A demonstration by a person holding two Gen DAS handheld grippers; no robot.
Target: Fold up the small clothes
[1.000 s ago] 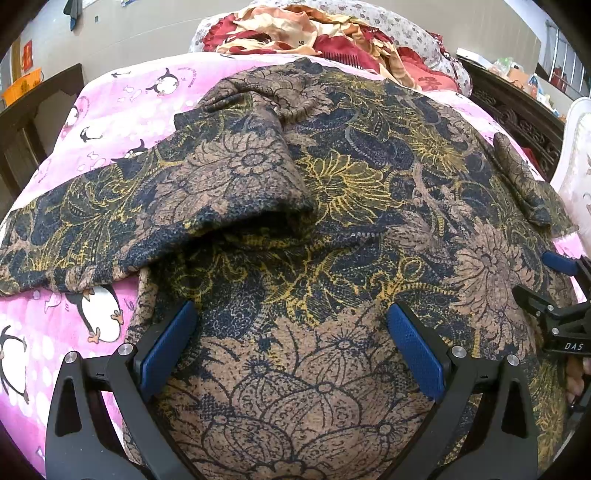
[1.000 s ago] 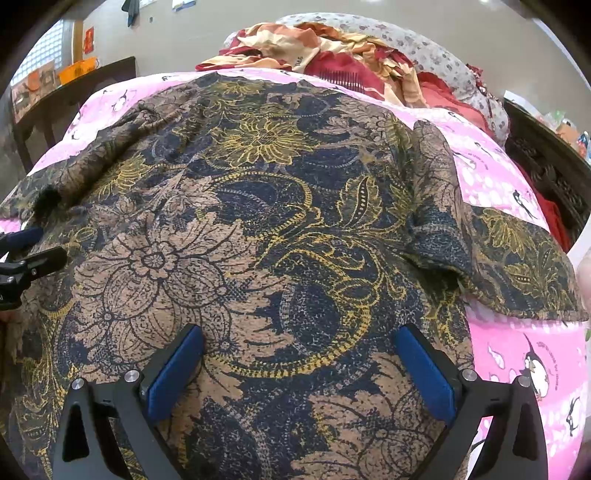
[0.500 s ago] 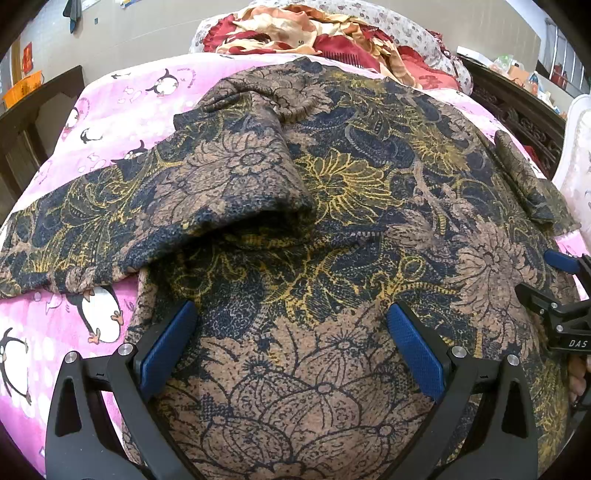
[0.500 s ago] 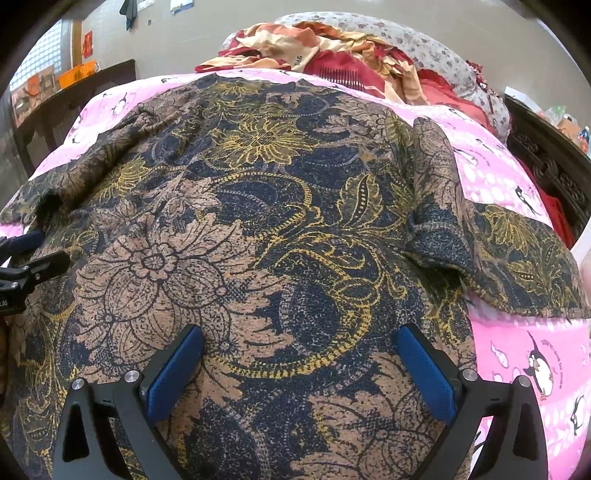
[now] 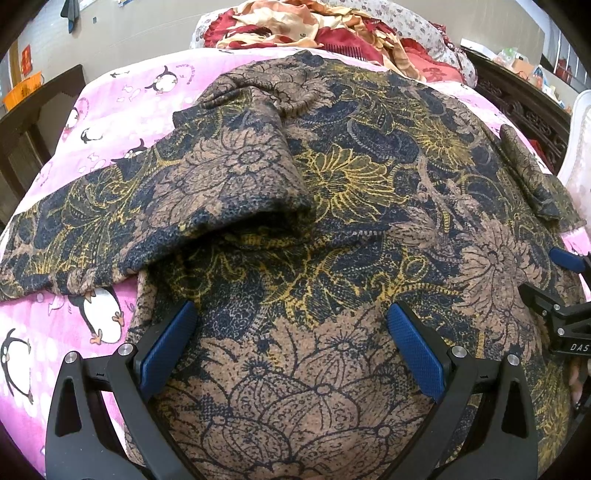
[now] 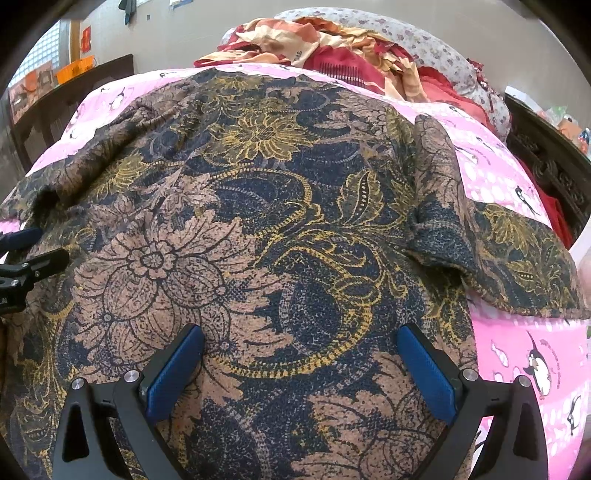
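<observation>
A dark blue, brown and yellow flower-patterned garment [image 5: 351, 206] lies spread on a pink penguin sheet [image 5: 110, 107]. Its left sleeve [image 5: 177, 206] is folded across the body; its right sleeve [image 6: 436, 206] is folded inward too. My left gripper [image 5: 291, 339] is open, its blue pads over the near hem on the left side. My right gripper [image 6: 301, 356] is open over the near hem on the right side of the garment [image 6: 258, 229]. Each gripper's tip shows at the edge of the other's view: the right gripper [image 5: 554, 280], the left gripper [image 6: 33, 247].
A heap of red, orange and flowered bedding [image 5: 332, 29] lies at the far end of the bed. Dark carved wooden furniture [image 5: 524, 107] stands at the right, a dark wooden frame [image 5: 44, 107] at the left. The pink sheet [image 6: 524, 354] shows bare at the near right.
Both grippers have crept slightly forward over the hem. The garment has not moved.
</observation>
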